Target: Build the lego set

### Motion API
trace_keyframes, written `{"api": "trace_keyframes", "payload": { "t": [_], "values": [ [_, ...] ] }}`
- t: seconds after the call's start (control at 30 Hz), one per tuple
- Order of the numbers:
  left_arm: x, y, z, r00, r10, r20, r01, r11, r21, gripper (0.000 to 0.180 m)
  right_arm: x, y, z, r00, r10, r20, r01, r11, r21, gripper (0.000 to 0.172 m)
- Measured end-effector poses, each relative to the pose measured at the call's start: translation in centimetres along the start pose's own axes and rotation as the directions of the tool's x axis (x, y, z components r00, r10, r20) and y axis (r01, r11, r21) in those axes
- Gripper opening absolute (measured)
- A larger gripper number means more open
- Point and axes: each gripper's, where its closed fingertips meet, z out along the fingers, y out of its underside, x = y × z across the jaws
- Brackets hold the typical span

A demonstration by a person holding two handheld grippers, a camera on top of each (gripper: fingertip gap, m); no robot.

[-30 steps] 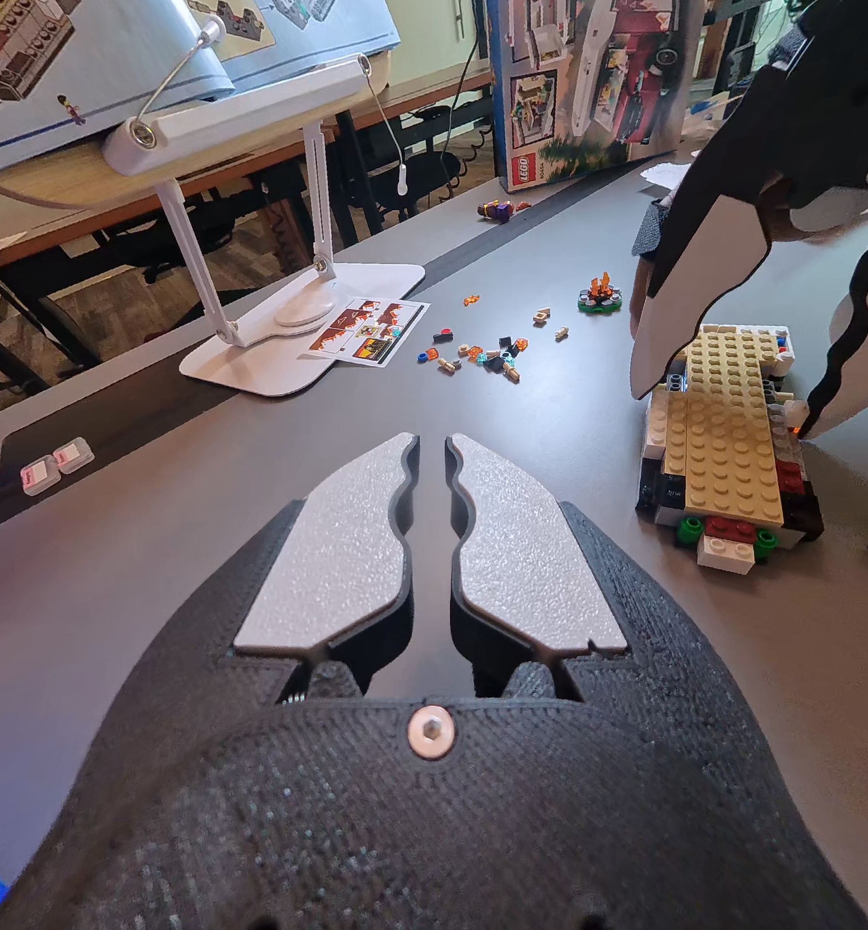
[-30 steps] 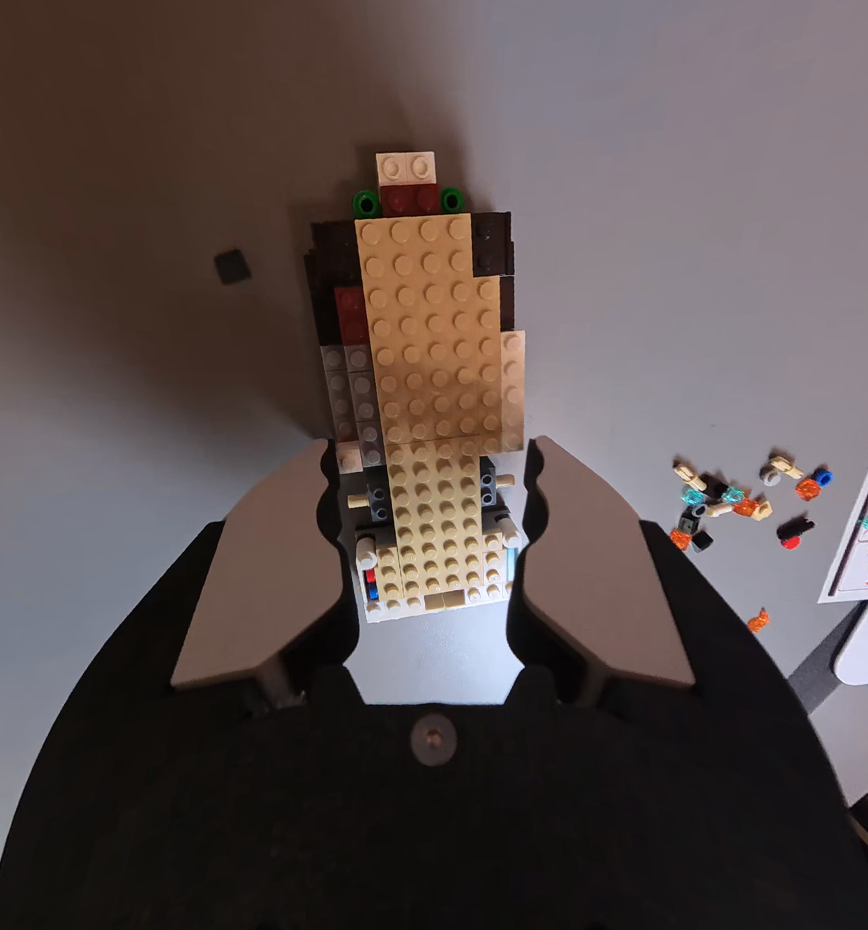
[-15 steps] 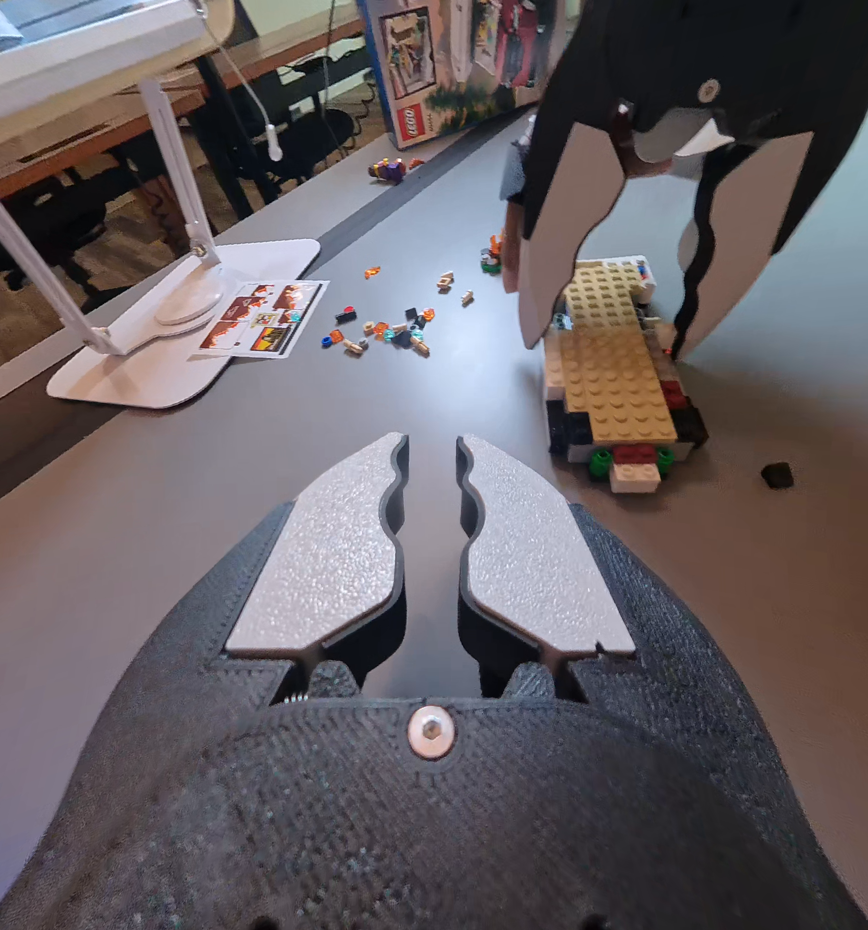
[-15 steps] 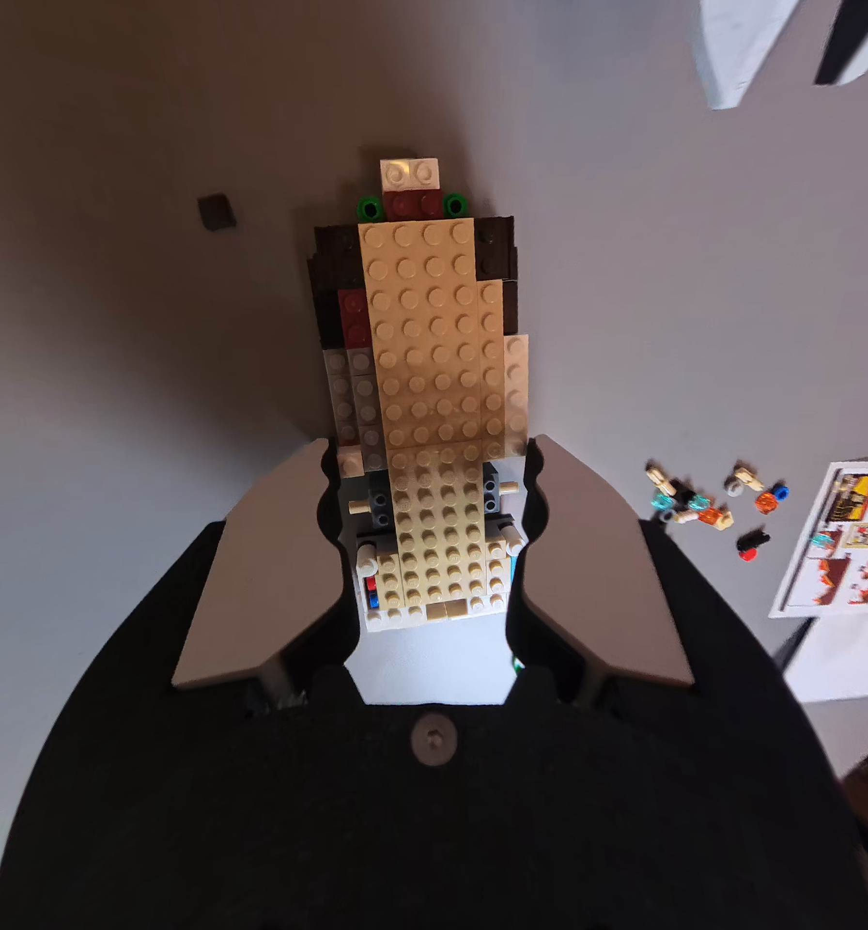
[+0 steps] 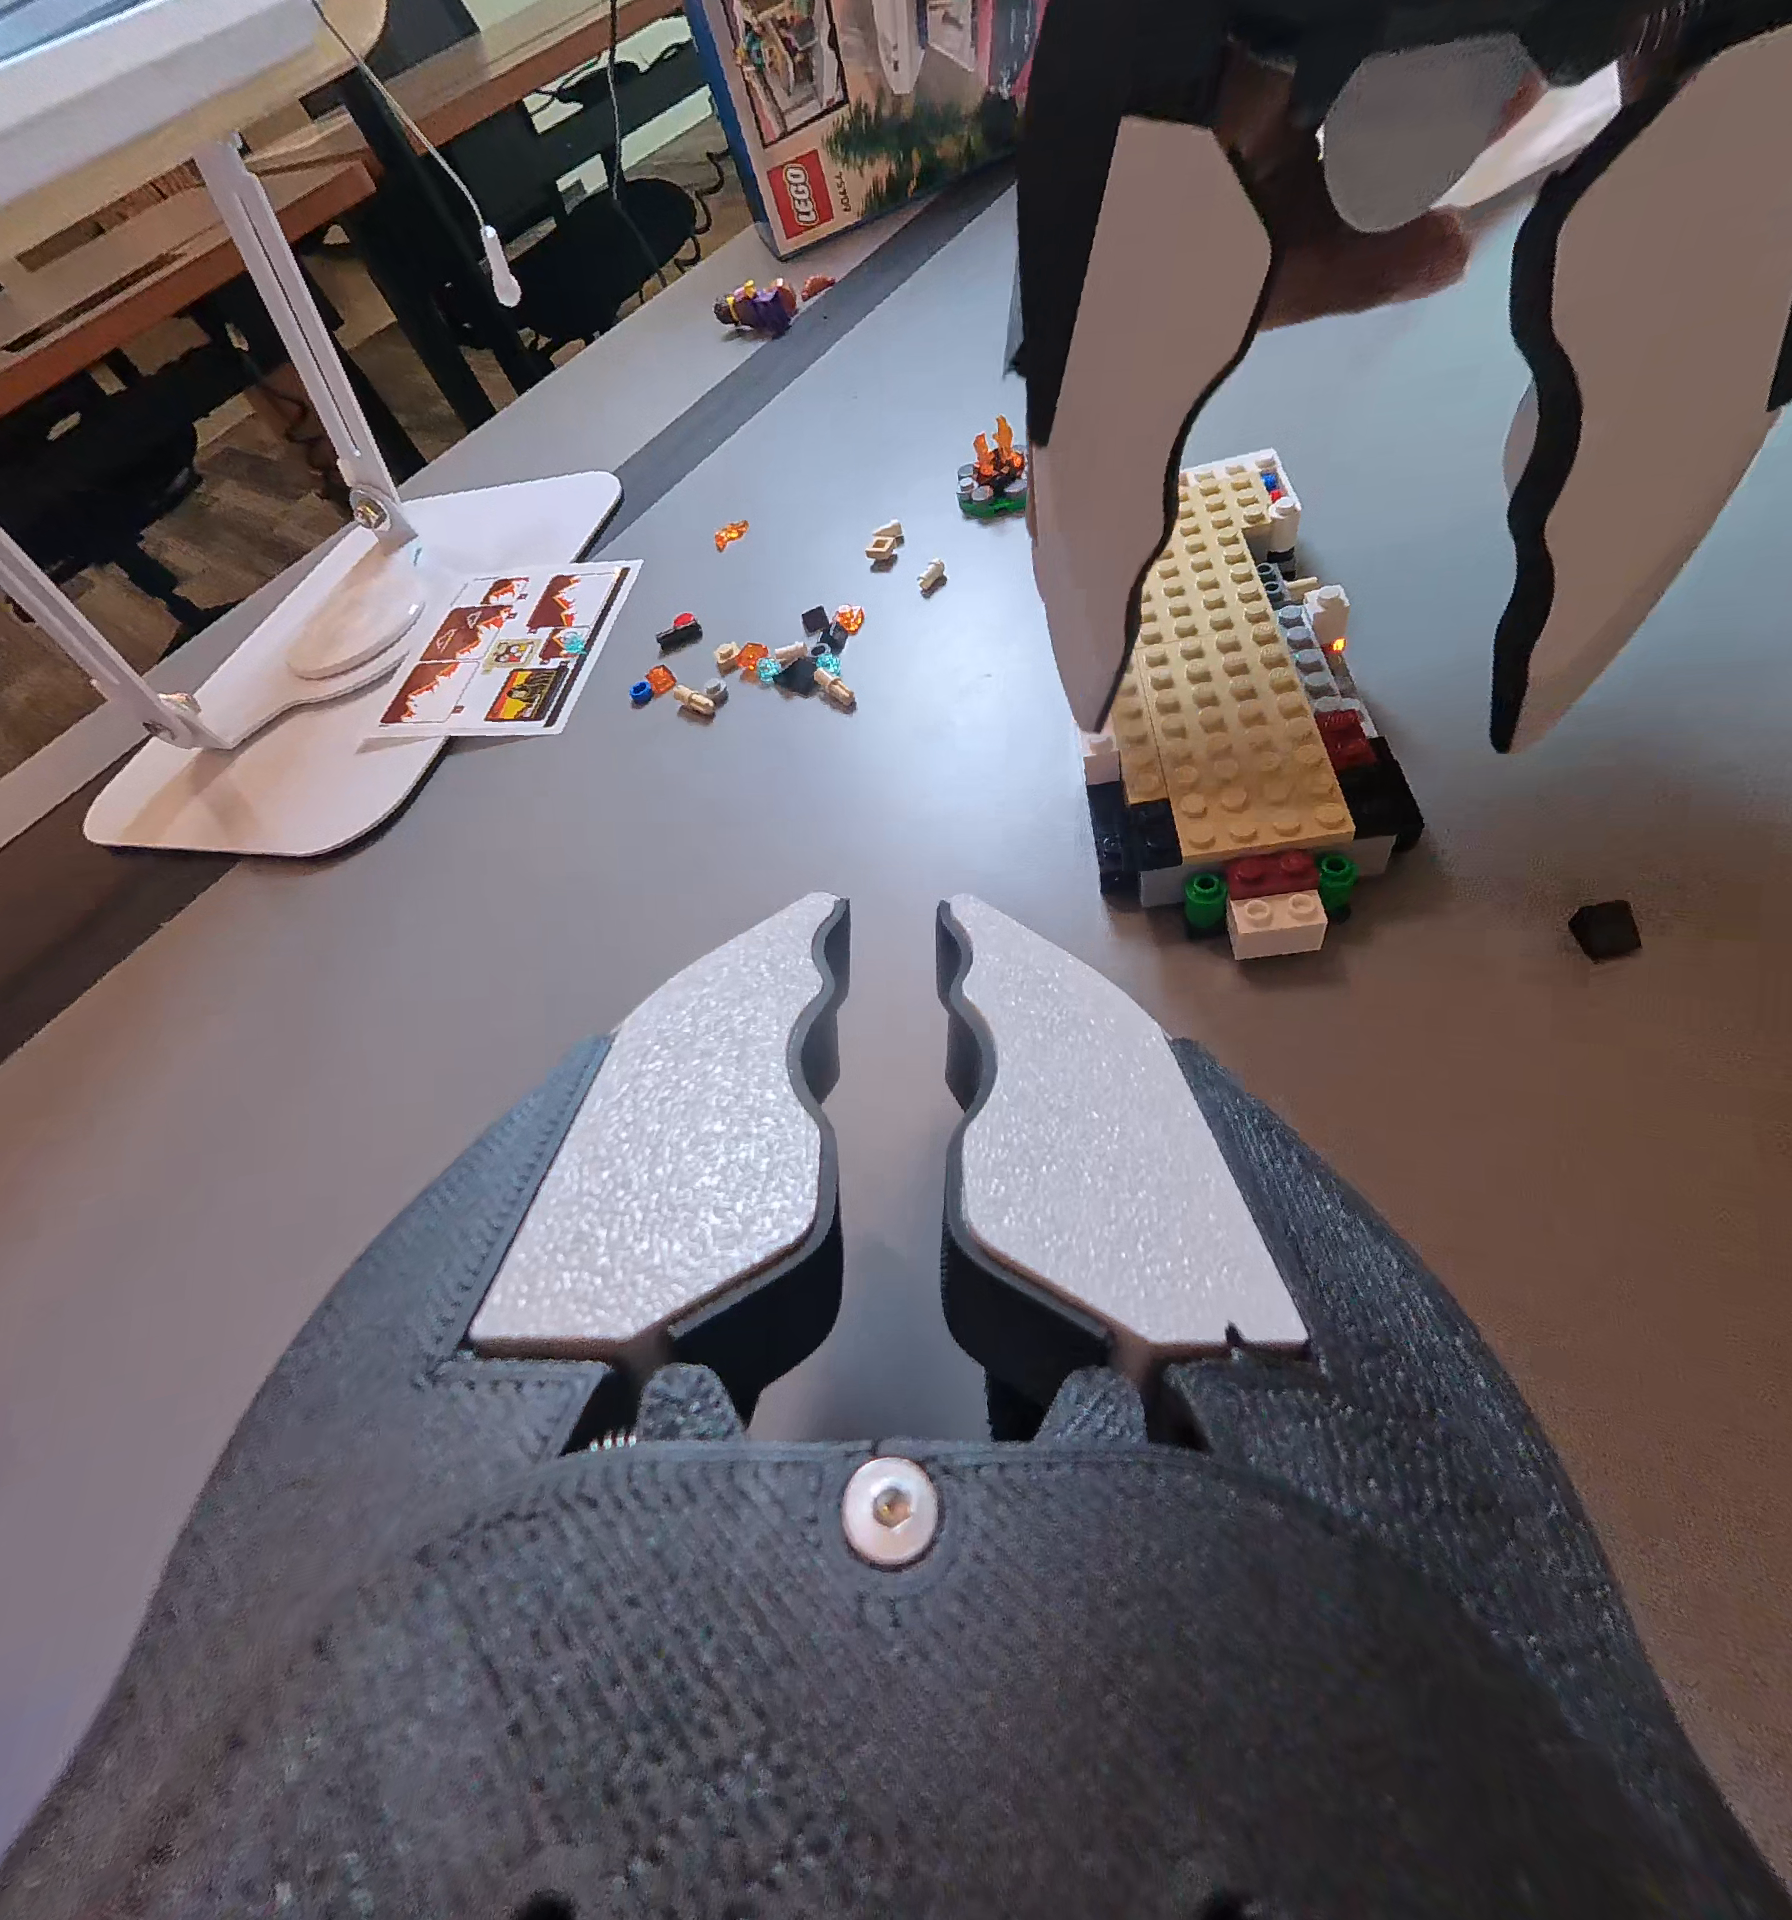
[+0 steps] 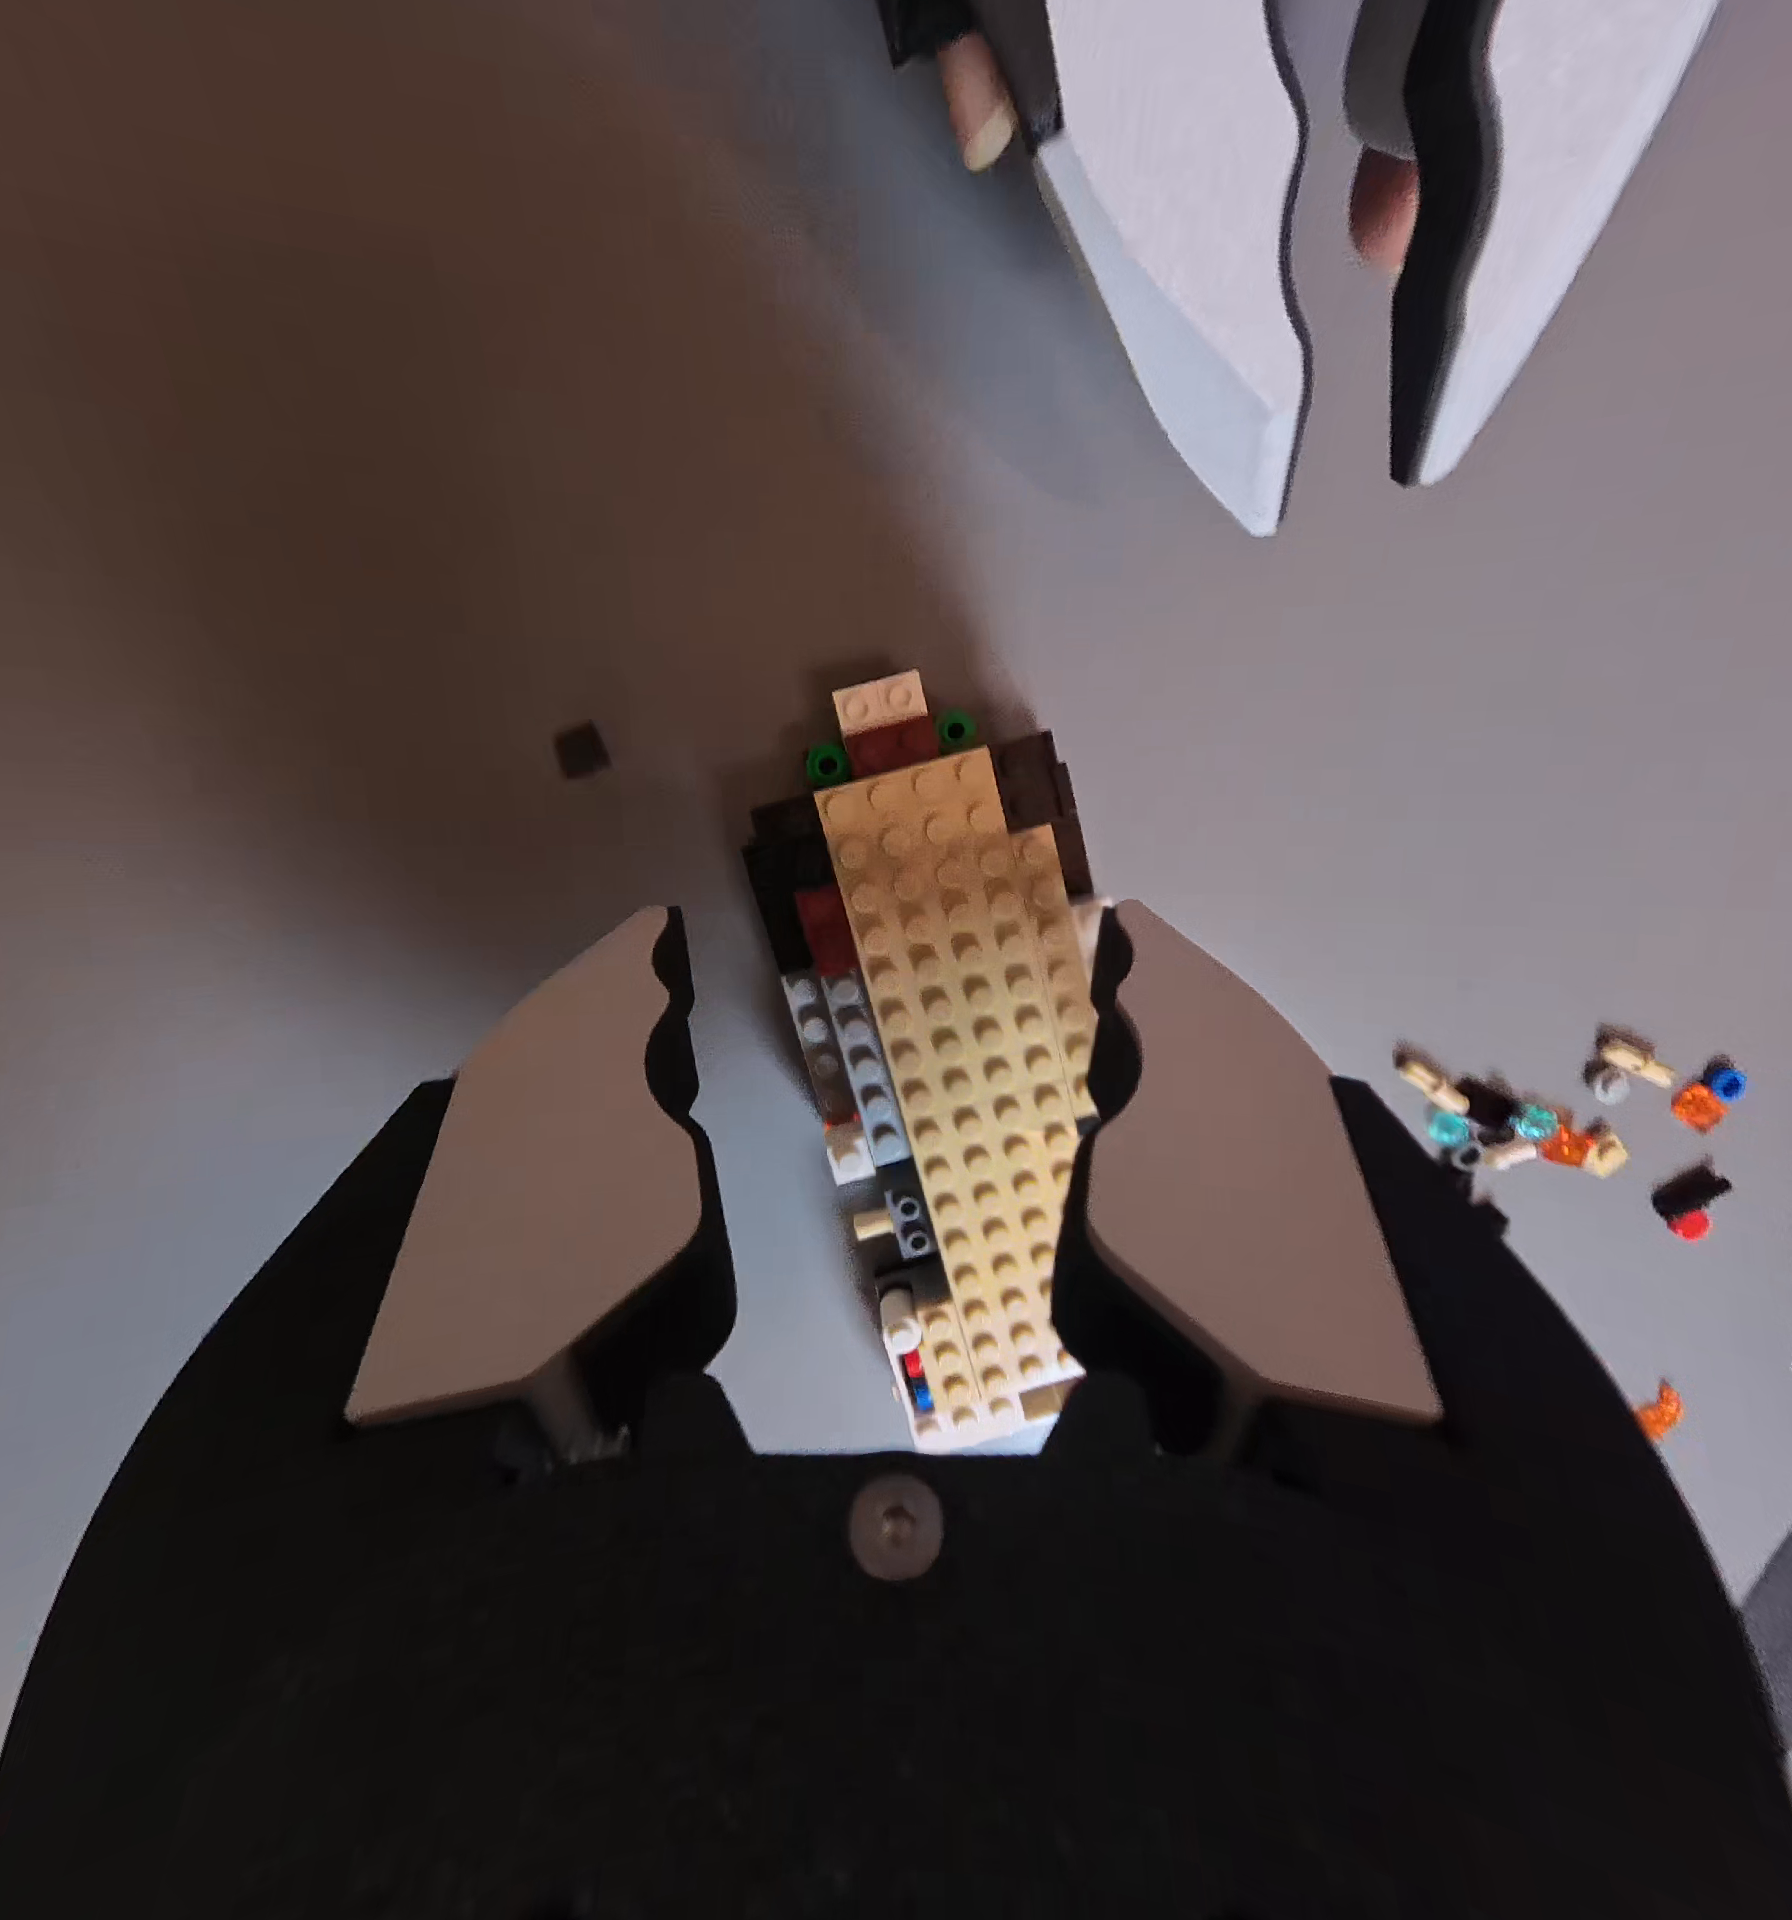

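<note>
A brick model [image 5: 1235, 707] with a tan studded top, black sides and a white, red and green end stands on the grey table [image 5: 663, 935]. My right gripper [image 5: 1302, 727] hovers above it, wide open, with its pads clear of the model's sides. From the right wrist view the model [image 6: 965, 1039] lies below and between the spread fingers of the right gripper [image 6: 890, 914]. My left gripper [image 5: 892, 920] is low over the bare table, to the left of the model's near end. Its fingers stand a narrow gap apart with nothing between them. The left gripper also shows in the right wrist view [image 6: 1339, 499].
A small black piece [image 5: 1604, 928] lies right of the model. Several small loose pieces [image 5: 767, 655] lie left of it, near a sticker sheet [image 5: 507, 649] on a white stand's base [image 5: 279, 748]. A small campfire build [image 5: 994, 478] and a toy box [image 5: 850, 114] are farther back.
My right gripper has lifted away from the model, which now looks smaller between its open fingers. My left gripper has moved in toward the model, and its fingers have parted slightly.
</note>
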Motion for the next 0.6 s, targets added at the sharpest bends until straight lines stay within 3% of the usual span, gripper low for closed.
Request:
{"api": "trace_keyframes", "payload": {
  "t": [0.3, 0.6],
  "values": [
    [0.4, -0.3, -0.2, 1.0, 0.023, 0.001, -0.023, 1.0, 0.01, 0.014, -1.8, -0.6, 0.0, 0.992, -0.101, 0.077, 0.105, 0.994, -0.041, 0.058],
    [0.4, -0.5, -0.2, 1.0, 0.023, 0.007, -0.023, 1.0, 0.017, 0.014, -2.2, -0.3, -0.7, 0.996, -0.078, 0.04, 0.079, 0.996, -0.029, 0.057]
  ]
}}
